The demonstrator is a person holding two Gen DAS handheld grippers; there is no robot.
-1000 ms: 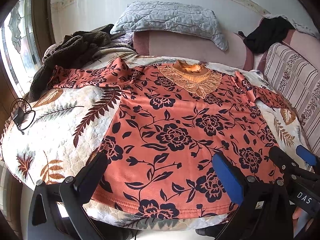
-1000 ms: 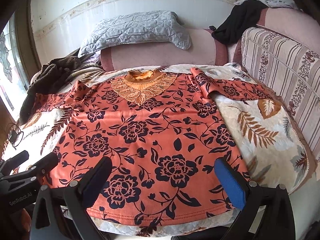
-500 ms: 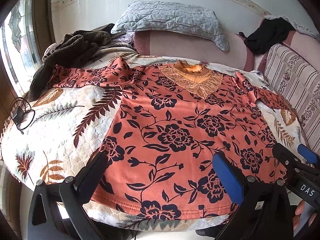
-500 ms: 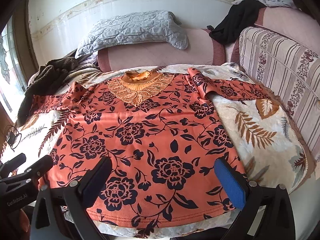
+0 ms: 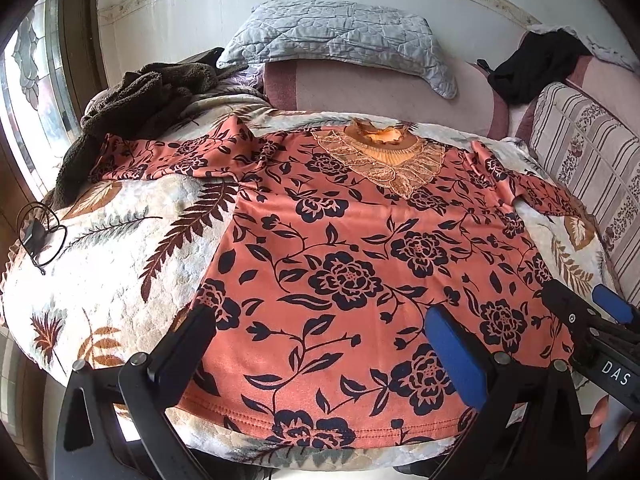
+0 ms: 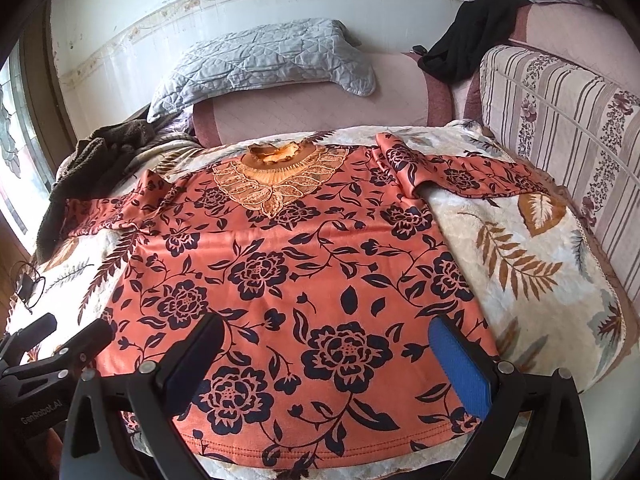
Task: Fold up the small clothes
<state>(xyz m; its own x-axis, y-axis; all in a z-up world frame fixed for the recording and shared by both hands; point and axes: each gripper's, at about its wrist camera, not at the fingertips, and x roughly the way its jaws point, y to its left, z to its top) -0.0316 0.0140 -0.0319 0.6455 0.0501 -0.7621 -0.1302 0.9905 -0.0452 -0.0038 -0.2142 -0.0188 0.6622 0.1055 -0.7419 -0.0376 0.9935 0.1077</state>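
An orange long-sleeved top with black flowers (image 5: 344, 264) lies flat, front up, on a leaf-patterned blanket, collar at the far end, both sleeves spread sideways. It also shows in the right wrist view (image 6: 296, 276). My left gripper (image 5: 320, 344) is open and empty, hovering over the hem's left part. My right gripper (image 6: 328, 356) is open and empty over the hem's right part. Each gripper shows at the edge of the other's view: the right one (image 5: 588, 312), the left one (image 6: 64, 340).
The leaf-patterned blanket (image 5: 120, 256) covers the bed. A grey pillow (image 5: 340, 36) lies on the pink headrest. A dark brown fleece (image 5: 136, 100) is heaped at the far left. A black garment (image 6: 472, 44) hangs over the striped sofa back (image 6: 560, 120). A black cable (image 5: 36, 232) lies at the left edge.
Both grippers have drifted slightly, the views shifting a little. The top lies as before and both grippers stay open.
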